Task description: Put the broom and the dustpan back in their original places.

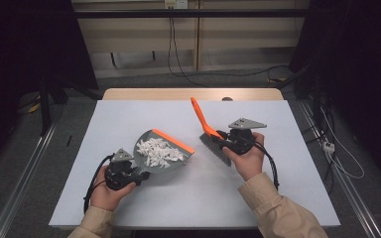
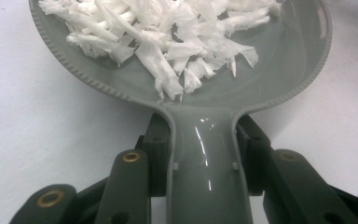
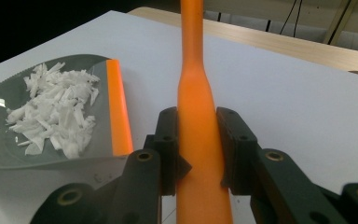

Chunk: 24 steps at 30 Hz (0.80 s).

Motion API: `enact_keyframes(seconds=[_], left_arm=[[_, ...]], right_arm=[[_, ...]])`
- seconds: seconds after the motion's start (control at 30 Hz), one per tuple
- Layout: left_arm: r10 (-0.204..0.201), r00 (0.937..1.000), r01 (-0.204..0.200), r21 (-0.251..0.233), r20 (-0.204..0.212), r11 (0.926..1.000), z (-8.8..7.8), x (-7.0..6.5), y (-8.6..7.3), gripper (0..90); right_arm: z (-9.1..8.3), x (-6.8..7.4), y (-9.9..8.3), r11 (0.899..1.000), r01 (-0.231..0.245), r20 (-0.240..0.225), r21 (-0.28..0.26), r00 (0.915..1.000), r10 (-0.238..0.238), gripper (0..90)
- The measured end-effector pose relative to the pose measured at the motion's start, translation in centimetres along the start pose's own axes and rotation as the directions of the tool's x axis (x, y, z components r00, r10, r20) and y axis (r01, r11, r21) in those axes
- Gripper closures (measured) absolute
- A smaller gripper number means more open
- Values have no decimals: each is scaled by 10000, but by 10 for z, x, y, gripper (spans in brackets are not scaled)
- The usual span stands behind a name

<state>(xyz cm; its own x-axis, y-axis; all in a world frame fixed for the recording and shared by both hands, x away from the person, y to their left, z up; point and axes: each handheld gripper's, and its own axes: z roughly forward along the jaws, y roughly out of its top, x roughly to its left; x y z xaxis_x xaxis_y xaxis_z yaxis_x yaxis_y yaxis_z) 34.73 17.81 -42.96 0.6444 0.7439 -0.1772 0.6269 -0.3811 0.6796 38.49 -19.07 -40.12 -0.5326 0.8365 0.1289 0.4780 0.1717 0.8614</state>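
Dustpan (image 1: pixel 161 153) and brush (image 1: pixel 212 136) sit over the middle of the pale tabletop (image 1: pixel 129 114) in the high view, the grey pan at the left with its orange lip toward the far right and a heap of white paper scraps (image 1: pixel 158 151) lying in its bowl. At the pan's near end the left claw (image 1: pixel 138 173) is clamped on its handle, held by the person's left hand (image 1: pixel 110 191). Just right of the pan, apart from it, the right claw (image 1: pixel 223 140) grips the brush, whose orange handle slants up and away toward the tabletop's far edge while the dark bristles point down at the near side; the right hand (image 1: pixel 250 158) holds that claw. In the left gripper view the black jaws press on both sides of the glossy grey handle (image 2: pixel 209 163), and the scraps (image 2: pixel 168 42) fill the bowl beyond. In the right gripper view the jaws are closed on the orange brush handle (image 3: pixel 198 135), which runs straight up between them; the dustpan (image 3: pixel 9 149) with its orange lip (image 3: pixel 119 112) and scraps (image 3: pixel 56 112) lies at the left.
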Motion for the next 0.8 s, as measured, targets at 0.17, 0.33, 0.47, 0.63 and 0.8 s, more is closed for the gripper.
enact_keyframes(seconds=[0.17,0.33,0.47,0.63,0.8], left_arm=[[-248,9996,247,-140,-92,9996,-4,4,0,636],[-302,9994,301,-73,-153,9995,-5,6,0,636],[-397,9990,395,-103,-207,9992,-7,7,0,636],[-480,9982,474,-166,-363,9987,-6,9,1,636],[-576,9971,567,-205,-492,9982,-7,9,2,637]], right_arm=[[-5,0,-1,9998,192,71,-79,9998,-192,714],[-14,-5,-4,9996,66,129,-273,9999,-62,715],[-24,-14,-8,9990,-100,260,-427,9996,112,715],[-35,-23,-16,9982,-284,419,-536,9987,306,715],[-41,-28,-25,9976,-332,491,-605,9981,362,715]])
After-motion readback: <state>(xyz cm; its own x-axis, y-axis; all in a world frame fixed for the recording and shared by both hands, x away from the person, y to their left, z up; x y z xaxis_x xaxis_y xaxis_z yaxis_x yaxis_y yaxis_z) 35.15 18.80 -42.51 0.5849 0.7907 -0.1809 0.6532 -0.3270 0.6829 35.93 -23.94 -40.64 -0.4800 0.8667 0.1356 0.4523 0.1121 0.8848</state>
